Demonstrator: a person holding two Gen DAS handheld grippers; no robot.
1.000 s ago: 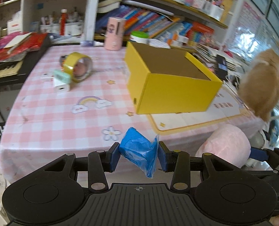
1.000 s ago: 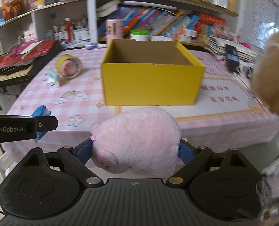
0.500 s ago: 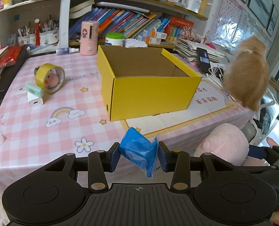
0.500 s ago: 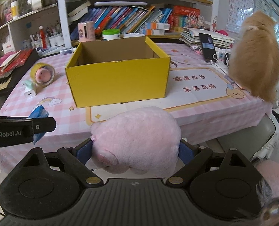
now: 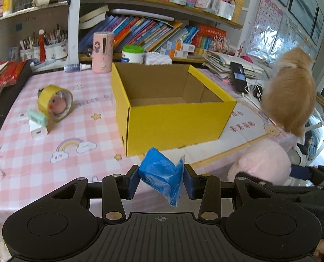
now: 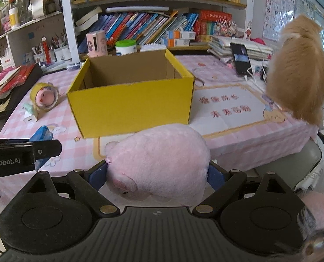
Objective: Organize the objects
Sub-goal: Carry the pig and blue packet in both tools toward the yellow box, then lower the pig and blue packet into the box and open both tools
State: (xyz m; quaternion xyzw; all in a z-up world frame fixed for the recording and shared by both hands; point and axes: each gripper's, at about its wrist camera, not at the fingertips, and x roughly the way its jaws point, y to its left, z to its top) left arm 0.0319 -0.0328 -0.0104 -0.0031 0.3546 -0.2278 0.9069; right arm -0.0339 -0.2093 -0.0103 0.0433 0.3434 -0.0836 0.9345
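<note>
An open yellow cardboard box point(image 5: 175, 118) point(image 6: 131, 107) stands empty in the middle of the pink checked table point(image 5: 41, 152). My left gripper point(image 5: 161, 180) is shut on a blue plastic-wrapped packet point(image 5: 162, 172), held above the table's near edge in front of the box. My right gripper point(image 6: 157, 174) is shut on a pink plush pig point(image 6: 159, 161), also short of the box's front wall. In the right wrist view the blue packet point(image 6: 41, 134) shows at the left behind the other gripper's arm. The pig point(image 5: 264, 161) appears at the right in the left wrist view.
A roll of yellow tape point(image 5: 54, 102) with a small pink toy inside, a mint-green item point(image 5: 37, 116) and a white charger point(image 5: 38, 131) lie left of the box. An orange furry animal point(image 6: 297, 69) sits on the table's right edge. A phone point(image 6: 240, 59), papers and bookshelves line the back.
Both grippers have moved closer to the table and a little higher, so the box looks nearer and its inside shows more. The grips on the packet and the pig are unchanged.
</note>
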